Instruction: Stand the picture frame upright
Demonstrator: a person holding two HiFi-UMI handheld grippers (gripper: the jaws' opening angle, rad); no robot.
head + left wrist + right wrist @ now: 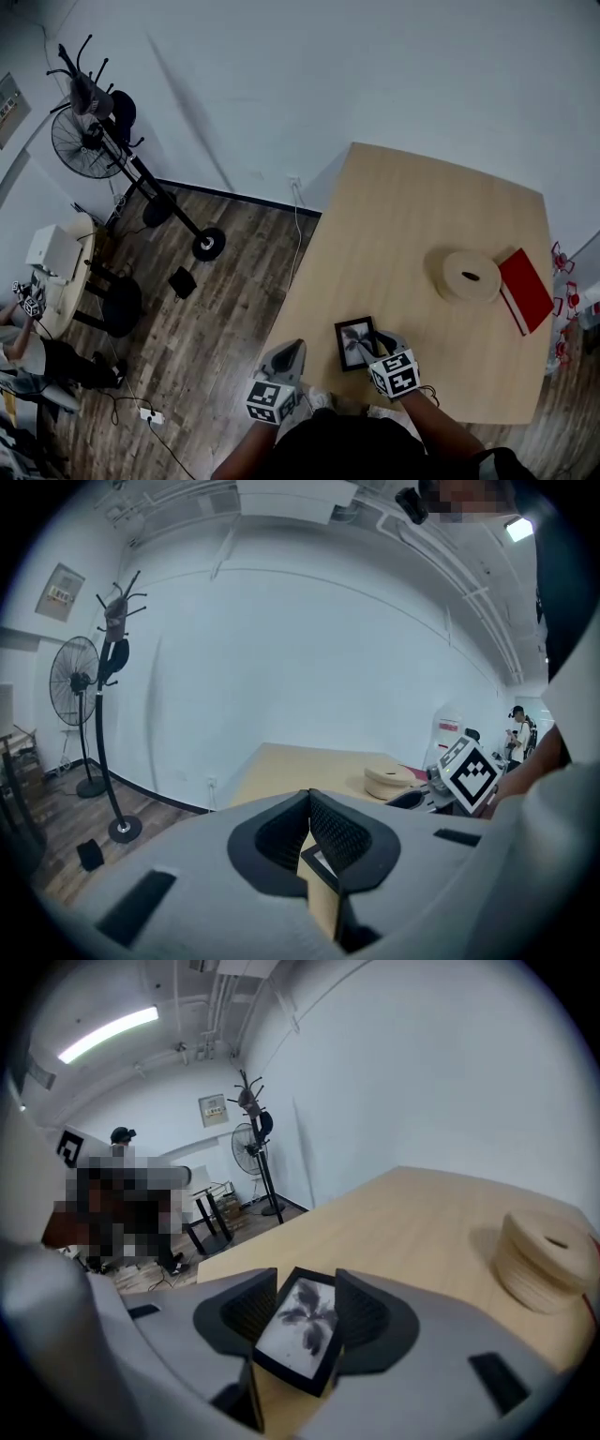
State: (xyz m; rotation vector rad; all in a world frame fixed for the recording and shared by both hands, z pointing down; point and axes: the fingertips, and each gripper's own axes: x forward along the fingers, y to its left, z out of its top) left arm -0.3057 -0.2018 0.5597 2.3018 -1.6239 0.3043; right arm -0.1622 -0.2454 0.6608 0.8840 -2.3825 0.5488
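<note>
Wooden table (pixel 422 216) held the picture frame (pixel 355 342) lying face-up near its front edge, right gripper (pixel 377 345) jaws apart astride it, left gripper (pixel 291 352) closed; an off-centre pinch would probably let it twist or slide off.
</note>
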